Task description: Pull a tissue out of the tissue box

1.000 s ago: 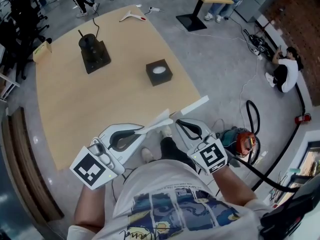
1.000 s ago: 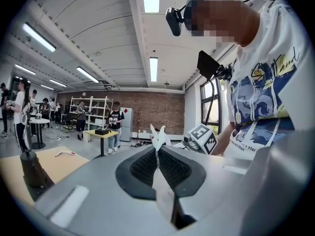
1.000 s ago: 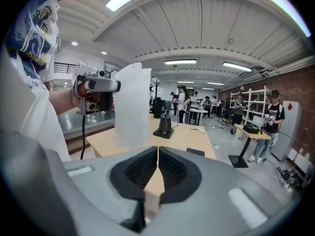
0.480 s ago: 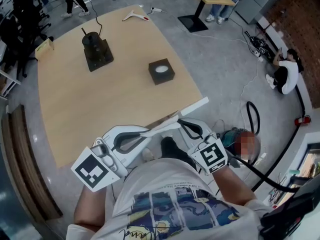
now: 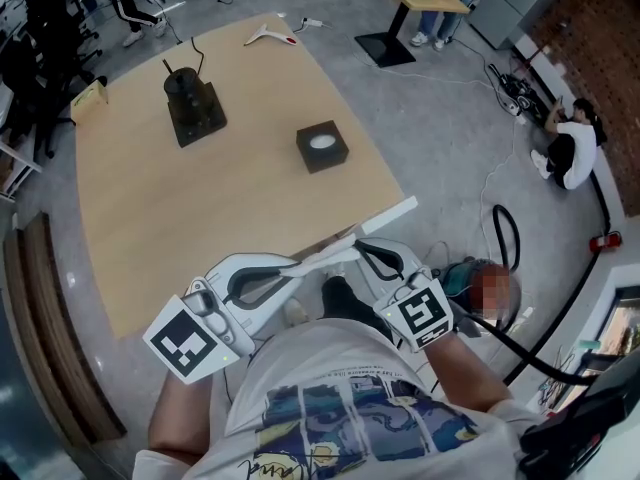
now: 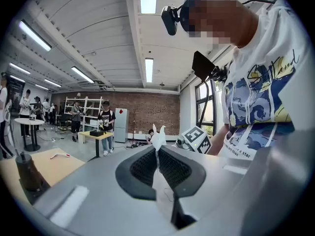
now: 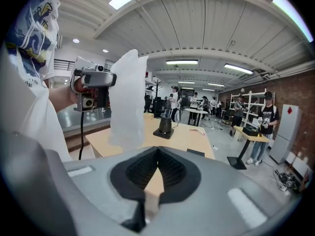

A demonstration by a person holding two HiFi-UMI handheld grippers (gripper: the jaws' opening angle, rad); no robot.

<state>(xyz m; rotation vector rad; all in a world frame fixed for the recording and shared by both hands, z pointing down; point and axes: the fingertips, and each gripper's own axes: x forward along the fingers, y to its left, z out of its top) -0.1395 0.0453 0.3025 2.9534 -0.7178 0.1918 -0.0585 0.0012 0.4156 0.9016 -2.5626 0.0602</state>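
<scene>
Tissue [image 6: 158,137] pinched in left hand-held gripper [image 6: 158,150], jaws clamped so the thin sheet can't slip — well apart from tissue box [image 5: 322,147] on tabletop [image 5: 200,218]. Right hand-held gripper [image 7: 157,154] closed, empty — probably unneeded.

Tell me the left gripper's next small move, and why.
Probably carry the left gripper forward over the table and lay the tissue down: its jaws are shut on the tissue, which is already free, well away from the tissue box.
</scene>
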